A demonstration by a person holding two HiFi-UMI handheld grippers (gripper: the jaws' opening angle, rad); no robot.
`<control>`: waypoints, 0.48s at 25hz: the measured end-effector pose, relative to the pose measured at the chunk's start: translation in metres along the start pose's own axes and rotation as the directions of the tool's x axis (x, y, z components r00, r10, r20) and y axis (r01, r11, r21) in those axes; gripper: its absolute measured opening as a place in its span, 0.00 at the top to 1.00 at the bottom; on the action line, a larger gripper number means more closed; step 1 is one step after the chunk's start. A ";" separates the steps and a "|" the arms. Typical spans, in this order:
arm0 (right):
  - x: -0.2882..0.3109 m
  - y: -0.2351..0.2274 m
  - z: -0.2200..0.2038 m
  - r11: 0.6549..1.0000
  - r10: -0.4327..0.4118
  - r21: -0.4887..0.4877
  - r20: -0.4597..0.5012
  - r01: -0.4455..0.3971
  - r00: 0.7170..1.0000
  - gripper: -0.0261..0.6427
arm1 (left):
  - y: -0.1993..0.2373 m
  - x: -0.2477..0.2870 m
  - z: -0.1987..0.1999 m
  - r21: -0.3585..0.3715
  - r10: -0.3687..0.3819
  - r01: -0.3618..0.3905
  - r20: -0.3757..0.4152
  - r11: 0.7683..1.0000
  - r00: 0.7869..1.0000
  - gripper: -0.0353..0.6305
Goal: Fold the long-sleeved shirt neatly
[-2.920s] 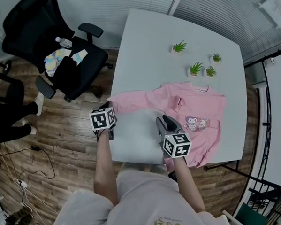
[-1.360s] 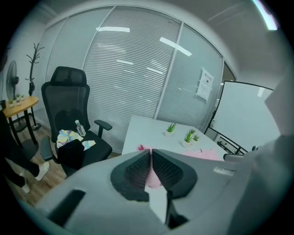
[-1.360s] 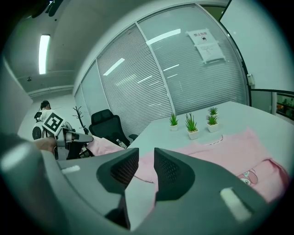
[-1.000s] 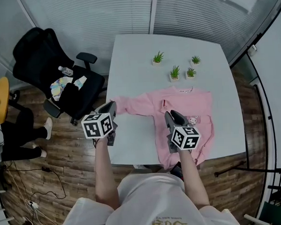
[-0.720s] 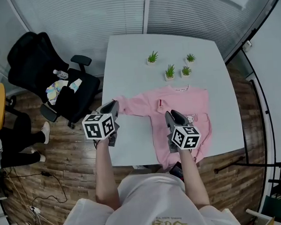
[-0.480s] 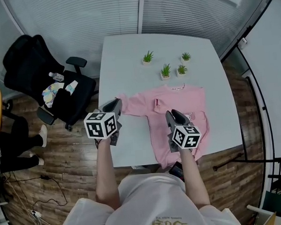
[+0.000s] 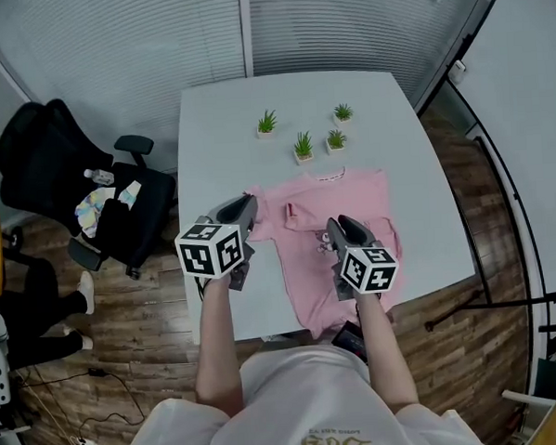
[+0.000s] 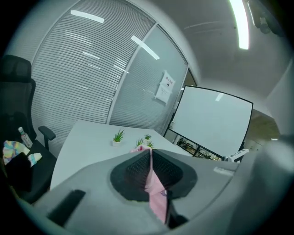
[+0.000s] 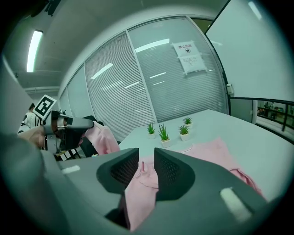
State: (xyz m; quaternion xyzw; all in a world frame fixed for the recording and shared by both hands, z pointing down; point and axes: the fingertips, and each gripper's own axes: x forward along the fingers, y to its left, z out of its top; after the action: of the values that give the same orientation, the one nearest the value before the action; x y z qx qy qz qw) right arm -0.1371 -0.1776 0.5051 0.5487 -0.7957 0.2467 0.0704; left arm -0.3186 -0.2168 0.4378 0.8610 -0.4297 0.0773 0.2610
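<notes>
Left gripper (image 7: 245, 207), pinched shut on the sleeve (image 8: 156, 195), has carried it inward over the shirt (image 7: 351, 190). Right gripper (image 7: 332, 227) grips the shirt's near side. We judge the sleeve fold is under way.

Nothing is reading cleanly here. A paper notice (image 9: 187, 55) is hanging on the glass wall w/ a red heading + dark txt lines, all too small to make out; the notice is also showing in the left gripper view, likewise illeg. The pink shirt (image 7: 361, 203) is carrying a small cartoon print (image 7: 324, 246) and a white neck label (image 7: 329, 175), lettering illeg. on both. Yellow characters (image 7: 336, 444) are running across the person's top, upside down to the cam, not legible. Cubes on the left gripper (image 7: 245, 207) and right gripper (image 7: 334, 228) are wearing b/w square markers: coded patterns, no letters or nos.
</notes>
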 end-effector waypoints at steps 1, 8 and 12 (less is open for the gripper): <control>-0.001 -0.005 0.003 1.000 -0.001 0.003 0.005 0.001 1.000 0.79 | -0.008 0.007 0.002 0.008 -0.010 0.010 -0.004 1.000 1.000 0.92; -0.011 -0.041 0.028 1.000 -0.005 -0.009 0.040 0.005 0.999 0.79 | -0.061 0.056 0.007 0.022 -0.071 0.072 -0.029 0.997 0.997 0.92; -0.019 -0.072 0.039 1.000 -0.014 0.001 0.051 0.014 0.999 0.79 | -0.087 0.083 0.005 0.032 -0.089 0.090 -0.043 0.995 0.995 0.92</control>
State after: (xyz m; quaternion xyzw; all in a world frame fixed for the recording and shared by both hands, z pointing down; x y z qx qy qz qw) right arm -0.0588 -0.1998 0.4868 0.5602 -0.7934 0.2323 0.0518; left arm -0.1997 -0.2341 0.4295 0.8819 -0.3836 0.0907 0.2587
